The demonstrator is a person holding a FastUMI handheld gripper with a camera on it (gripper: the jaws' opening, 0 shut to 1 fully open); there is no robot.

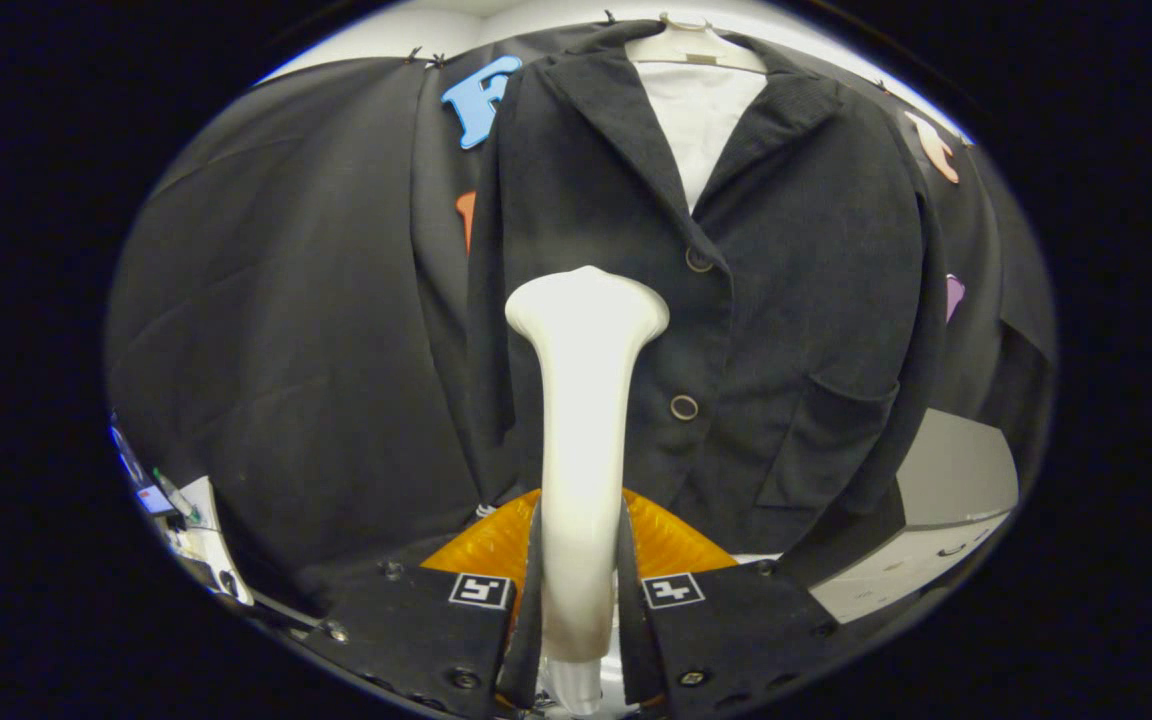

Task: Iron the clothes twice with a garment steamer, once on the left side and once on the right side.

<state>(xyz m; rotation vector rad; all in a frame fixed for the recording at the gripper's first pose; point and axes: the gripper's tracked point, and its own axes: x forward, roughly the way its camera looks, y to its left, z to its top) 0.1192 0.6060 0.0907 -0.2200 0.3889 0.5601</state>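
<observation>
The tool (581, 600) is clenched on the white garment steamer (584, 400), both fingers (416, 625) pressing against the lower part of its slim handle, one from each side. The steamer stands upright between the fingers and rises well beyond them, widening at its top into a flat, flared head that sits in front of the jacket (716, 300). Whether the head actually touches the cloth or hovers just off it cannot be told from this angle. The jacket is dark, of a finely ribbed fabric, and hangs straight ahead of the tool on a pale hanger (696, 45), with a white shirt (701, 120) showing in the open V between its lapels. The steamer head lies just beside the jacket's buttoned front edge, on the panel next to the row of buttons; one button (699, 259) is just up and to the side of the head, and a second button (683, 407) sits lower, close beside the handle. On the far panel, past the buttons, a patch pocket (826, 440) is sewn on low. Below the jacket's hem, just ahead of the fingers and behind the steamer's handle, an orange ribbed object (671, 545) shows on both sides of the handle; what it is cannot be made out. A pale cabinet (936, 520) stands low beyond the jacket's pocket side
</observation>
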